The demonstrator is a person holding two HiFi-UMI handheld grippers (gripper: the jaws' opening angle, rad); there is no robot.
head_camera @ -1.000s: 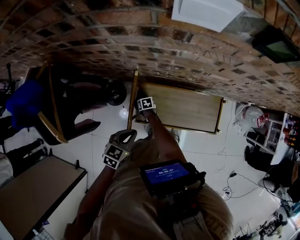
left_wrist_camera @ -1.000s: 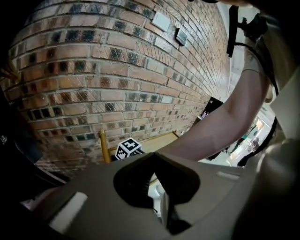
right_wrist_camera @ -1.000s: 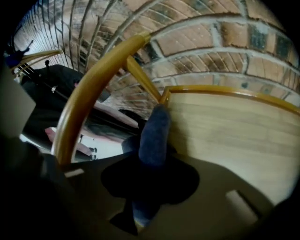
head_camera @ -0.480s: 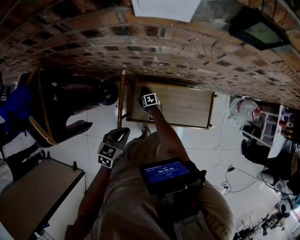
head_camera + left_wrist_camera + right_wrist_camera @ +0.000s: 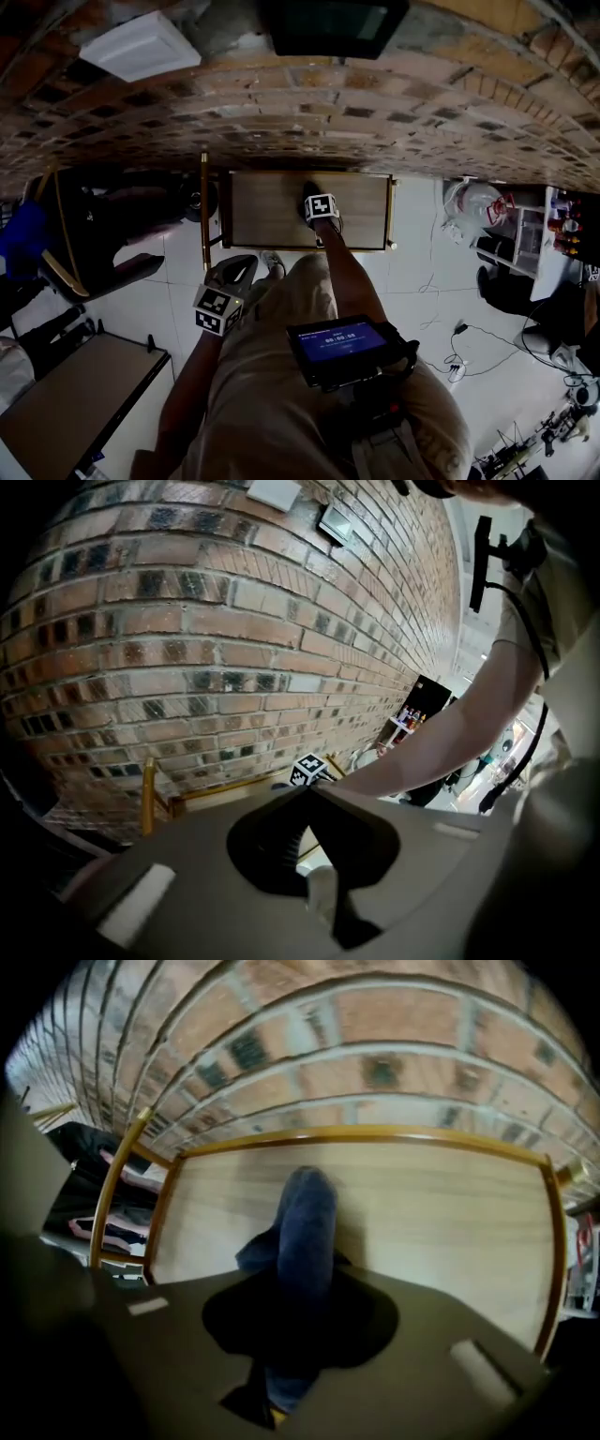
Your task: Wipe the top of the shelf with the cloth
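A brick wall (image 5: 309, 103) fills the upper part of the head view. The shelf (image 5: 267, 211) stands at the foot of it, with a pale wooden top inside a yellow rail (image 5: 366, 1134). The person (image 5: 281, 403) stands just in front of the shelf and wears a small screen (image 5: 337, 341) at the chest. A table (image 5: 66, 394) is at the lower left corner.

The right gripper (image 5: 315, 195) reaches out over the middle of the shelf top. From the head only its marker cube (image 5: 322, 208) and a dark spot beside it can be made out. The right gripper view shows what this spot is: a blue cloth (image 5: 307, 1227). It is pinched between the two jaws and sticks out forward, and its end seems to rest on the wood near the middle of the top.

The left gripper (image 5: 242, 269) is held lower, before the left front corner of the shelf and apart from it. Its own view shows the jaws pressed together tip to tip, with nothing between them. Beyond the jaws this view also shows the wall, the yellow rail and the person's outstretched arm (image 5: 441, 738), which the right gripper view does not show.
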